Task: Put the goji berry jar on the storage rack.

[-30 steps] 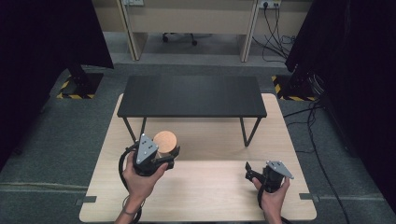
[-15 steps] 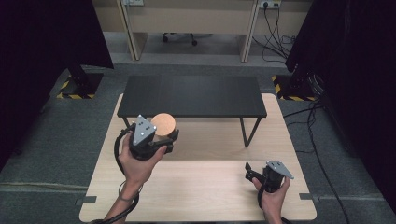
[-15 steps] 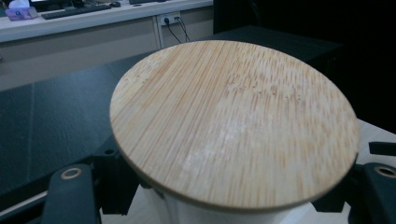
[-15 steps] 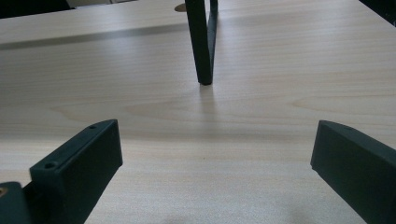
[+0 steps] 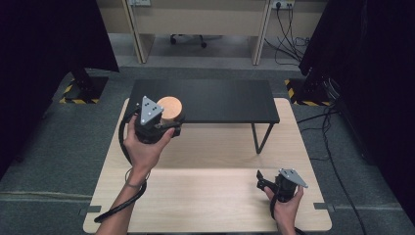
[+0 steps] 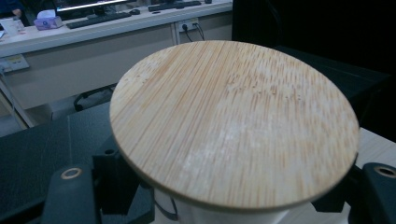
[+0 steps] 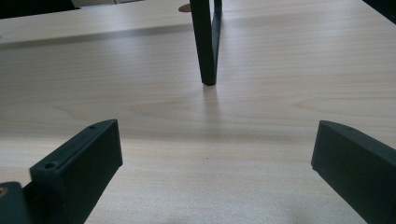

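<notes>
Jar (image 5: 171, 108) with wooden lid (image 6: 233, 121), upright, clamped in my left gripper (image 5: 164, 128), raised at the black shelf's (image 5: 220, 100) near-left edge; shelf top lies just ahead. Right gripper (image 5: 266, 185) spread wide, idle on table (image 5: 205, 196).

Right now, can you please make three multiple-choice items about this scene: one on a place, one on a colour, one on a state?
1. Where is the jar with the bamboo lid?
A. Between the jaws of the left tool
B. Lying on the floor
C. In the right tool

2. What colour is the small raised shelf?
A. White
B. Black
C. Red

3. How do the right tool's jaws stand?
A. Shut on the jar
B. Shut on a cable
C. Open, holding nothing

Answers: 1 A, the left gripper view shows the jaws at both sides of the jar. 2 B, the high view shows its dark top. 3 C, the right gripper view shows bare light wooden table between the jaws.
</notes>
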`<action>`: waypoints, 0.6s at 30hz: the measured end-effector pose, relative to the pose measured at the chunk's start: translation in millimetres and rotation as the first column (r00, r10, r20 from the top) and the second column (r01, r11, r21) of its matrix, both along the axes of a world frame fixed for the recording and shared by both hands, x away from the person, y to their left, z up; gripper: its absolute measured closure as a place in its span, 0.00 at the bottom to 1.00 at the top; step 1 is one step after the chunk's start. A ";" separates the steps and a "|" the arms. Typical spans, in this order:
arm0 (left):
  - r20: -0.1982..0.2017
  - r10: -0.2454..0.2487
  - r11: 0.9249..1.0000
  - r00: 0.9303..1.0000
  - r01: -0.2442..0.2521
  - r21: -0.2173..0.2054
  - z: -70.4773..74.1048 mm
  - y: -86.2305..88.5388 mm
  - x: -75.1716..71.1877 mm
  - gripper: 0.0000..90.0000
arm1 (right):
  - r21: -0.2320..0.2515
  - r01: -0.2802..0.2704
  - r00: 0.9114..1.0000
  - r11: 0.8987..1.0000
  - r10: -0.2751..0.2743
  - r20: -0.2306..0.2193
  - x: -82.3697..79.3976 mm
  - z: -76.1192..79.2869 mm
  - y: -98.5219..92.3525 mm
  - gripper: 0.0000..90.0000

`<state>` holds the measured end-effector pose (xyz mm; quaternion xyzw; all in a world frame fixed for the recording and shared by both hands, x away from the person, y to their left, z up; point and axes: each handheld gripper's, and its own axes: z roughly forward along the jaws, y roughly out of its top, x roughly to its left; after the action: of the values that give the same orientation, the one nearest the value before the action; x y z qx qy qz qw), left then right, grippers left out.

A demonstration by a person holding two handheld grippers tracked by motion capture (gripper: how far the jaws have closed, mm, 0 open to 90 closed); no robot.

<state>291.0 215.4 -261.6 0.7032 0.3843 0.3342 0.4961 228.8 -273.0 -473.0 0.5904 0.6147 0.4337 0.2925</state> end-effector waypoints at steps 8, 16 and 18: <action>-0.037 0.043 0.999 0.998 -0.042 0.019 10.2 -9.5 36.5 0.29 | 0.000 0.000 1.000 1.000 0.000 0.007 -1.0 -0.7 0.3 0.02; -0.081 0.093 0.996 0.992 -0.091 0.021 13.0 -12.2 67.1 0.29 | -0.001 -0.001 1.000 1.000 0.001 0.007 -1.0 -0.6 0.4 0.02; -0.093 0.101 0.995 0.991 -0.099 0.026 11.8 -12.2 73.3 0.29 | -0.004 -0.002 1.000 1.000 0.002 0.006 -0.9 -0.5 0.8 0.02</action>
<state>364.4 203.2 -249.8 0.7034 0.4382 0.3292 0.4526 227.9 -272.1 -473.5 0.5877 0.6153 0.4345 0.2953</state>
